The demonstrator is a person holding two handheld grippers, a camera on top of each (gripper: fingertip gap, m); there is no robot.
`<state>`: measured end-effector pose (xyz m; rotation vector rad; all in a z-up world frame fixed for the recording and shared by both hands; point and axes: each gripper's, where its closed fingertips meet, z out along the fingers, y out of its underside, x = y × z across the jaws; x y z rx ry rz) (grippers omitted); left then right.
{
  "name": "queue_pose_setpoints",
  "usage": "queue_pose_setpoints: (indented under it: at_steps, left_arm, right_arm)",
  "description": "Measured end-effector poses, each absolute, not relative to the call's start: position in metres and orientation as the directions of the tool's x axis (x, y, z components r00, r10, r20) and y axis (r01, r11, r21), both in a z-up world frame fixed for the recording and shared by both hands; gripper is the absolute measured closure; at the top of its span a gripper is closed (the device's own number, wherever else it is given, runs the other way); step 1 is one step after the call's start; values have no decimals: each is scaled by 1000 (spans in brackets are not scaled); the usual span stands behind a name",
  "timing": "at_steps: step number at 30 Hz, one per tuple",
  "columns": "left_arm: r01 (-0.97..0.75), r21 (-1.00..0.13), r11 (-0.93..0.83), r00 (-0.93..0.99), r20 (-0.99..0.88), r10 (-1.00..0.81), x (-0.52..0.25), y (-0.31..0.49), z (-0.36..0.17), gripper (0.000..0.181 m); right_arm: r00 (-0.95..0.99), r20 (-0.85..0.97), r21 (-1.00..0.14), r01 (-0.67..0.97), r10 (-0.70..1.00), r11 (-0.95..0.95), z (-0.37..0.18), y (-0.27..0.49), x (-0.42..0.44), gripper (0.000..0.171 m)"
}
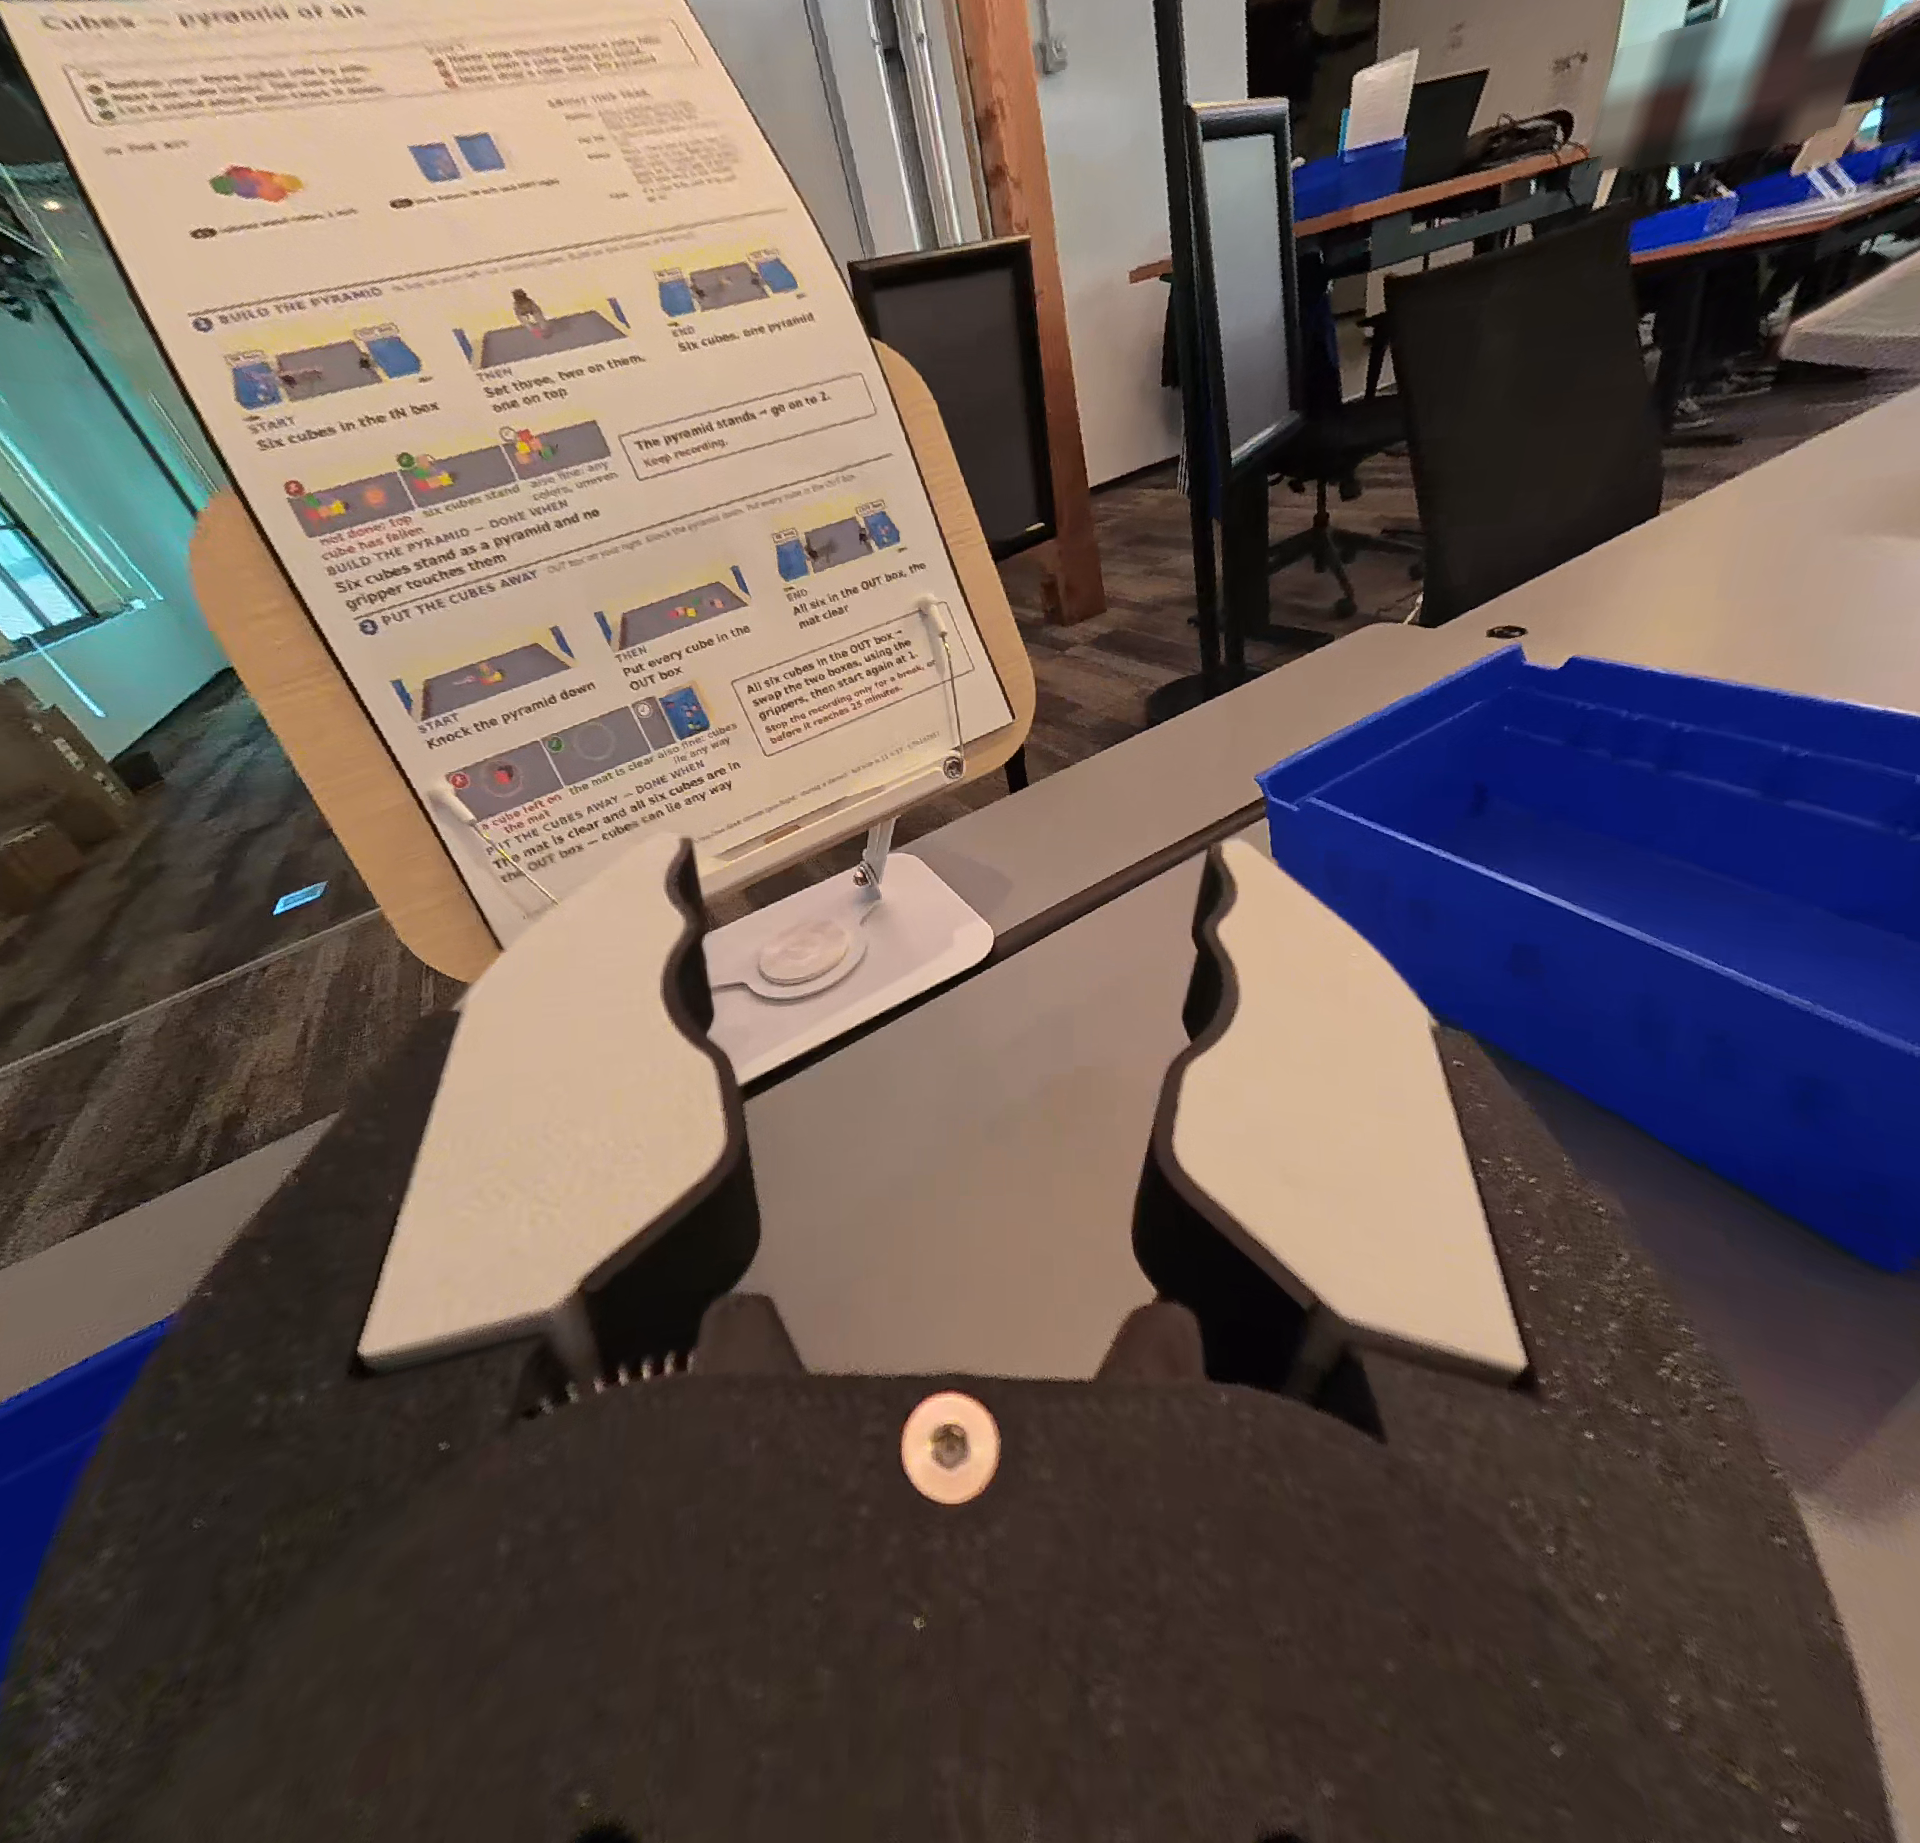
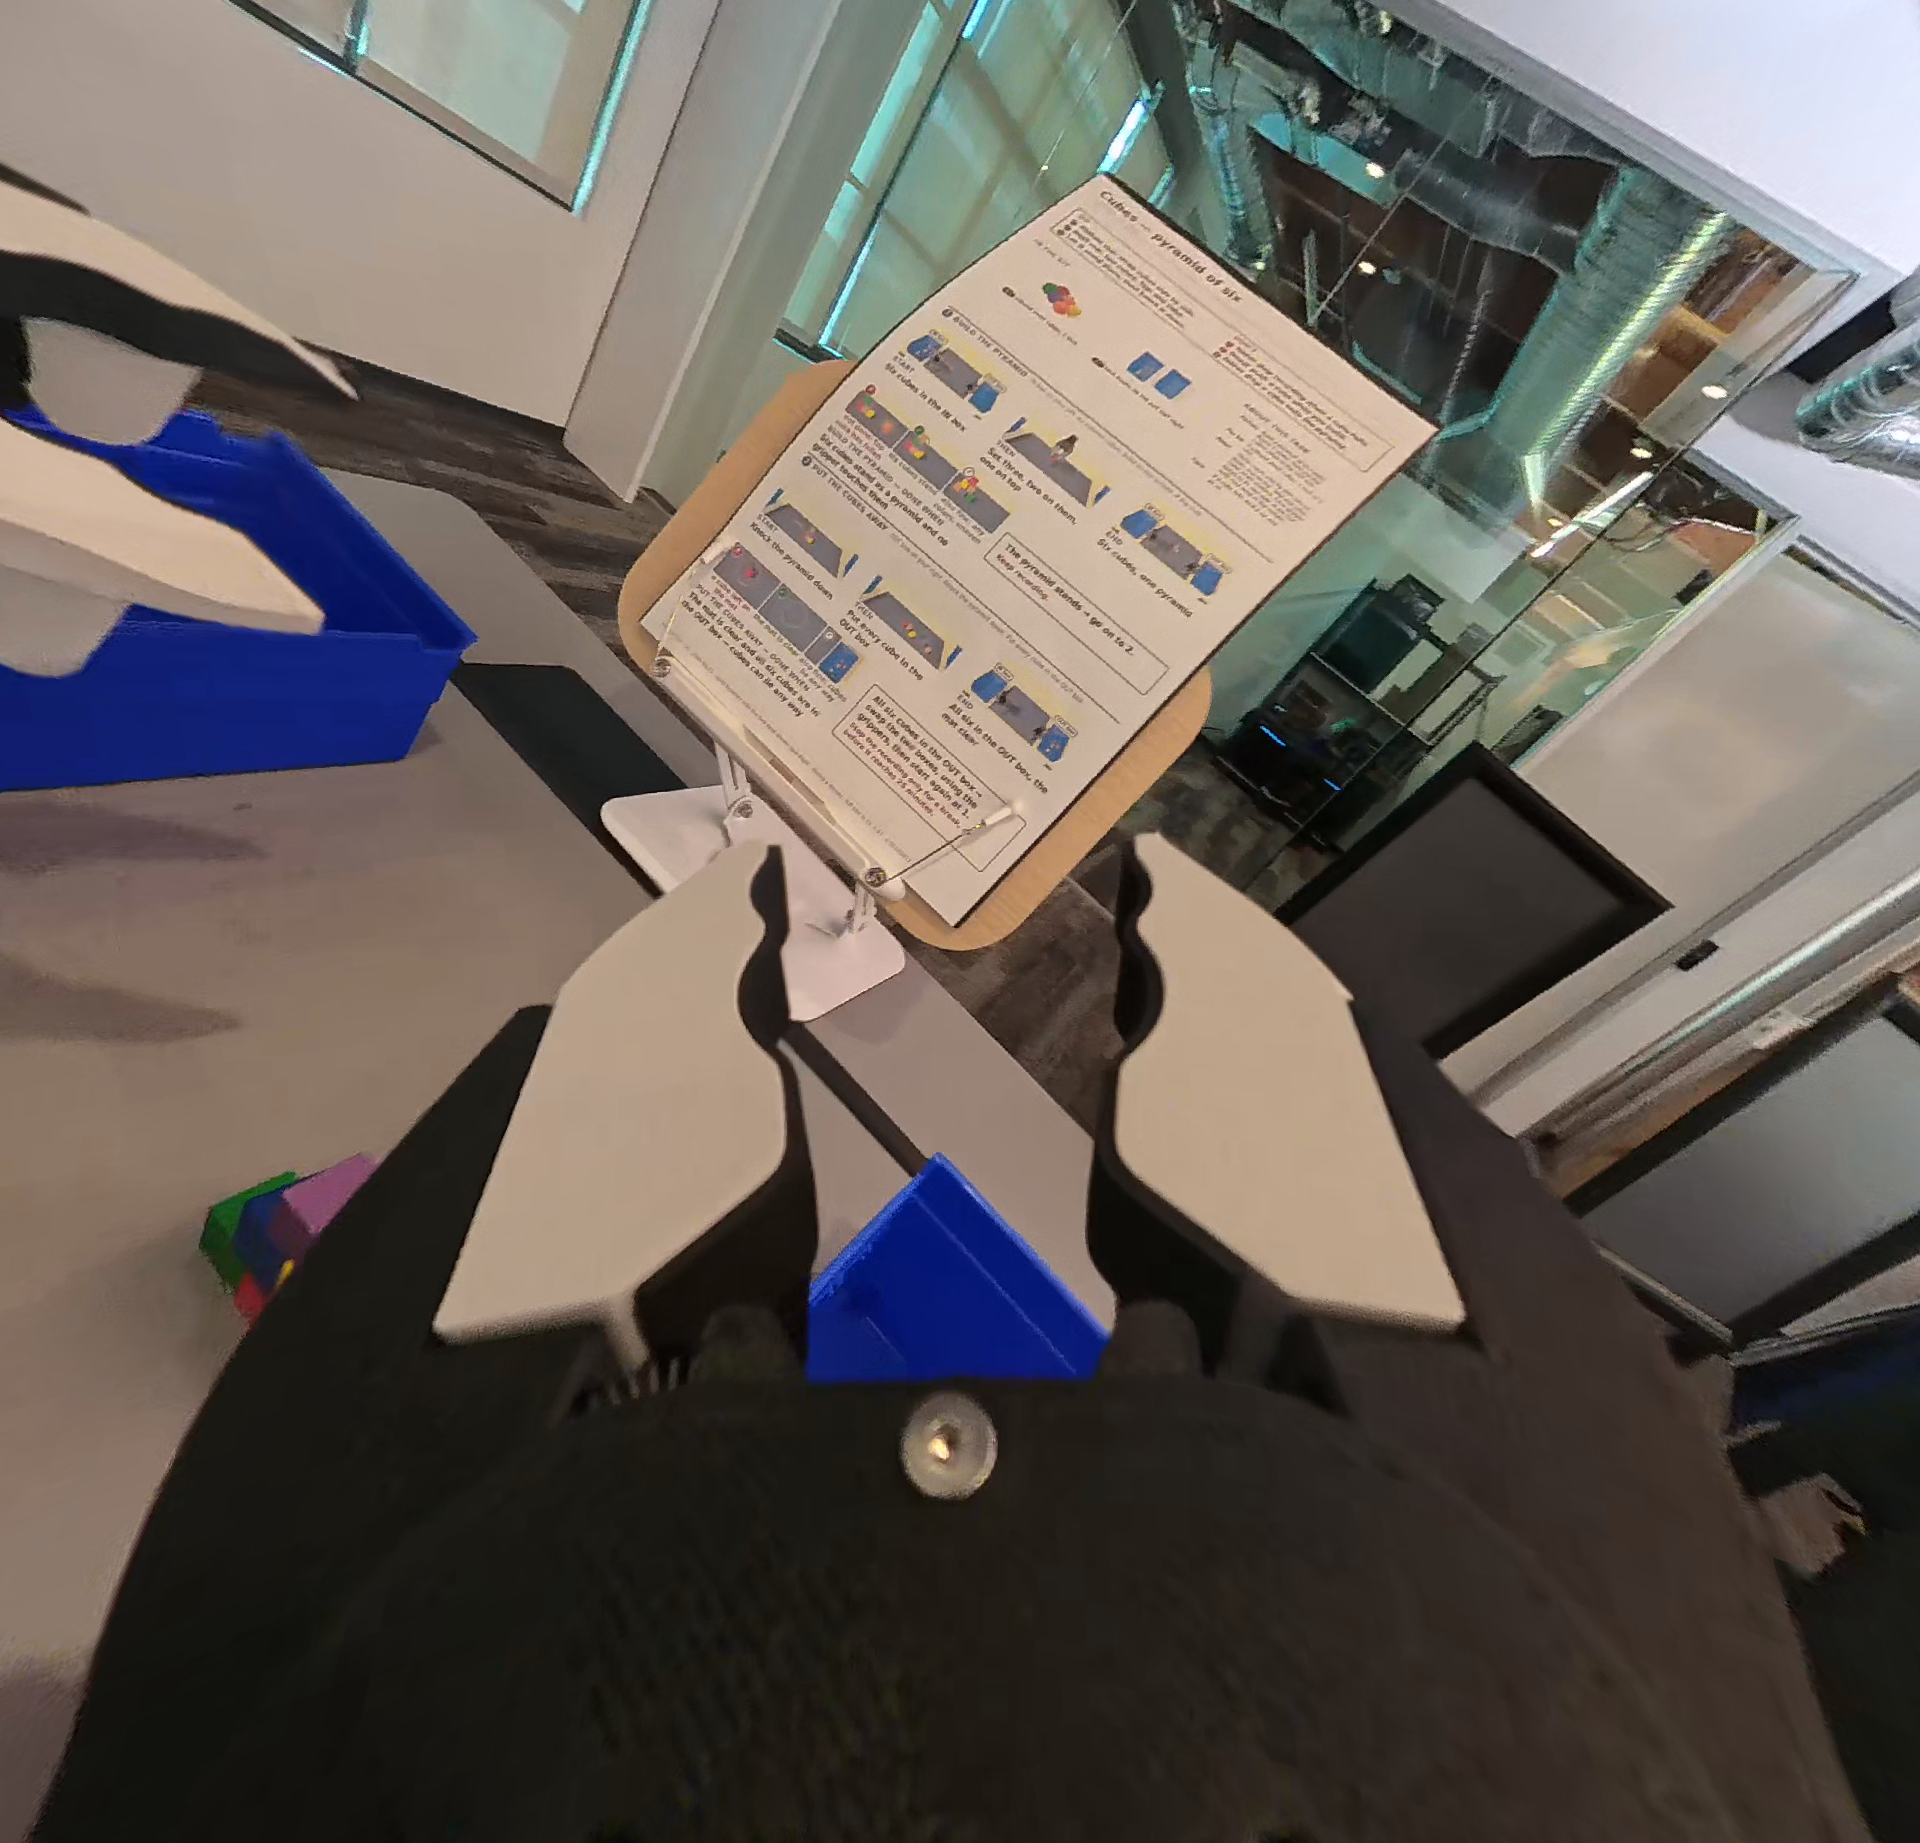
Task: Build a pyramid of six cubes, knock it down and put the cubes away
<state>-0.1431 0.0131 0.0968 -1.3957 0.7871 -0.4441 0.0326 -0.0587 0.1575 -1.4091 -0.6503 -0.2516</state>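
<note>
Your cubes (image 2: 281,1227) sit stacked in a small cluster on the table (image 2: 260,962), low and to the left of your right gripper (image 2: 951,962); green, purple, blue and red faces show, but the gripper body hides part of the stack, so you cannot count them or tell how complete the pyramid is. The right gripper looks the nearer of the two. It points past the cubes toward the instruction sheet (image 2: 1039,546), jaws wide and empty, with a corner of a blue box (image 2: 935,1274) directly below. Your left gripper (image 1: 951,962) is also wide open and holding nothing, aimed over the dark mat (image 1: 935,1170) with the other blue bin (image 1: 1662,910), empty as far as it shows, just to its right. To reach the stack, you would likely swing the right gripper down and left.
</note>
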Motion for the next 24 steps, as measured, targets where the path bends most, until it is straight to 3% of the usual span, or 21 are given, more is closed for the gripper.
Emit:
queue_pose_setpoints:
  at_steps: [6,11,13,17,20,24]
  left_arm:
    - [-194,-971,143,678,-238,-696,-147,19,95,93]
    - [-162,-976,147,705,-219,-674,-167,27,110,98]
    - [-147,-978,149,719,-209,-663,-176,31,116,99]
    - [-112,-981,158,739,-188,-647,-189,37,125,104]
    - [-90,-984,151,745,-167,-646,-190,39,124,104]
    - [-134,-981,138,730,-192,-656,-183,40,114,103]
  right_arm:
    - [614,607,-762,631,504,149,113,-69,-11,121]
    - [338,607,-614,774,720,154,51,-81,-47,158]
    - [270,538,-596,792,798,133,27,-83,-61,170]
    - [72,266,-548,832,961,90,-36,-108,-96,170]
    - [-39,95,-381,922,995,72,-91,-123,-104,170]
    - [-27,-13,-202,979,1000,24,-135,-123,-95,170]
